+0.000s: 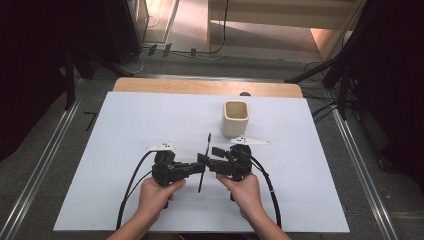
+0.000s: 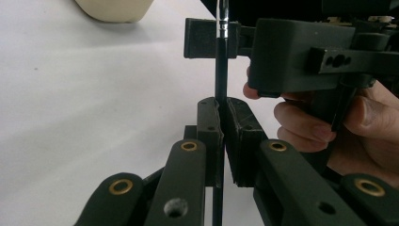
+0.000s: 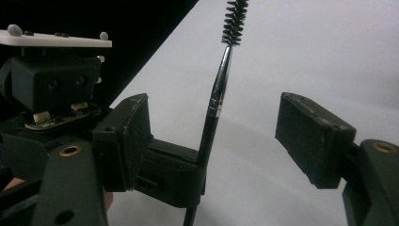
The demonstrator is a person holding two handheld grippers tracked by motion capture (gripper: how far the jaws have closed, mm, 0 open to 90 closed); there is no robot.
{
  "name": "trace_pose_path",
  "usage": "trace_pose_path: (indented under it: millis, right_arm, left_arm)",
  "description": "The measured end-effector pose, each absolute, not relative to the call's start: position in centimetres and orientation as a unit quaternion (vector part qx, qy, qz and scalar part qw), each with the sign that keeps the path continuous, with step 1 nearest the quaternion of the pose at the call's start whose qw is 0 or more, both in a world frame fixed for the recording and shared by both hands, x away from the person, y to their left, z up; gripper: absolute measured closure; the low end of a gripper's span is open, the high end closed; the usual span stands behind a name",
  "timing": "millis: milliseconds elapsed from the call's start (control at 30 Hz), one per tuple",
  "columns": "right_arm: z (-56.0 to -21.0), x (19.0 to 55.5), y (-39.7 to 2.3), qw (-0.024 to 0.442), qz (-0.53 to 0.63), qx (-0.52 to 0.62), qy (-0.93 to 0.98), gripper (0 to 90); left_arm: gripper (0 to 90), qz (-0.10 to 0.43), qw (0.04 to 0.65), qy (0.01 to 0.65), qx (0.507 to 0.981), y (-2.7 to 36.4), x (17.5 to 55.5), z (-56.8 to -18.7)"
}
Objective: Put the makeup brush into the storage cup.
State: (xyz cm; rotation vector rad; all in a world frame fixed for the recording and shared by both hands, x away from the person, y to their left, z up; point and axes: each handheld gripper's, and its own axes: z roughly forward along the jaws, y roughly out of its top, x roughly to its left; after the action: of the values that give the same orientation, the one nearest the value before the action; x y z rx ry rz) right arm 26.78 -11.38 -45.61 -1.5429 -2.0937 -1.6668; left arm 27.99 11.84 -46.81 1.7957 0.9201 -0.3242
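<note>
Two hands meet low over the white counter (image 1: 125,150): the left gripper (image 1: 199,167) has its jaws clamped on the handle of a thin black brush (image 3: 214,101), held upright, while the right gripper (image 1: 212,160) stands with jaws apart around the shaft, not touching. A clean handover likely means closing squarely on the handle before letting go. Beyond, a cream cup (image 1: 235,118) waits near, with open room either side.

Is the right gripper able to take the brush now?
Probably yes: the brush stands between the open right gripper's jaws, nothing blocks them, and the left gripper holds it steady.
</note>
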Motion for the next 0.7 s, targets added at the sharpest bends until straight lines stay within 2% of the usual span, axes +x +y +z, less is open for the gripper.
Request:
trace_pose_path:
  millis: [533,567,600,700]
  right_arm:
    - [-46.13,27.20,-10.87,0.071,-0.541,-0.515,-0.660,63.1]
    - [-46.13,27.20,-10.87,0.071,-0.541,-0.515,-0.660,63.1]
    - [-46.20,27.22,-10.82,0.067,-0.540,-0.514,-0.663,67.4]
    - [-46.28,27.25,-10.78,0.067,-0.540,-0.514,-0.664,72.9]
  left_arm:
    - [85.1,-0.132,0.530,0.386,0.744,11.71,27.88,-46.90]
    - [85.1,-0.132,0.530,0.386,0.744,11.71,27.88,-46.90]
    - [85.1,-0.136,0.530,0.387,0.742,11.72,27.90,-46.93]
    - [85.1,-0.138,0.531,0.389,0.740,11.75,27.91,-46.98]
